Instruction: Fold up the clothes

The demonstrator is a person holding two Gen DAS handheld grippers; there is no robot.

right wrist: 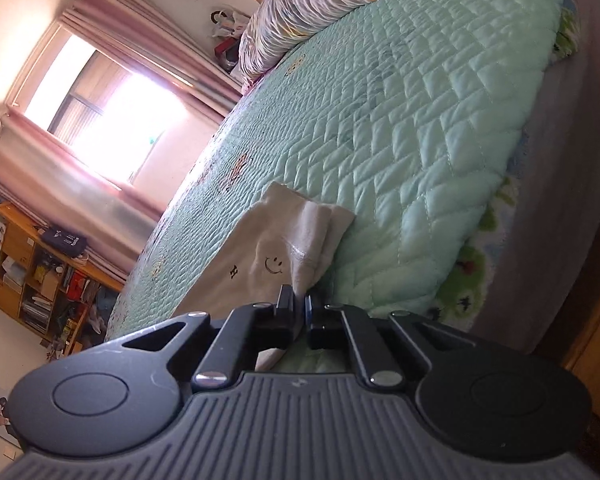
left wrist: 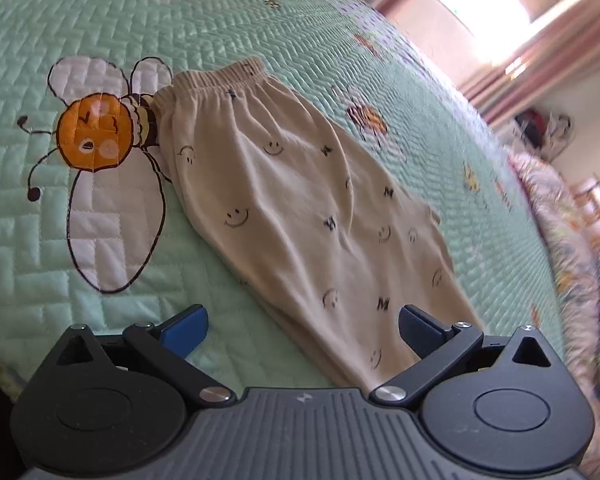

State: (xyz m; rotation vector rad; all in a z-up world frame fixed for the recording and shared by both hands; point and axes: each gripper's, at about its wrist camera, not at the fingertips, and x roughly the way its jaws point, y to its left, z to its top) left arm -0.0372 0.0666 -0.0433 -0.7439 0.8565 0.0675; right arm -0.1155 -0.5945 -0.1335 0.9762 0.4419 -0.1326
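The cream cotton trousers [left wrist: 300, 200] printed with smiley faces lie flat on the mint-green quilted bedspread [left wrist: 228, 24], their elastic waistband touching its embroidered orange bee [left wrist: 96, 136]. The right tongs [right wrist: 302, 304] are clenched on the trousers' hem edge; the left tongs [left wrist: 300, 324] hang released above the leg.

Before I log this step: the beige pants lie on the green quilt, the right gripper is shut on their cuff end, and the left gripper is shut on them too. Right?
One thing is wrong: the left gripper is open, jaws wide over the pants, as the left wrist view shows. The rest holds: the pants lie on the quilt and the right gripper is shut on the cuff end.
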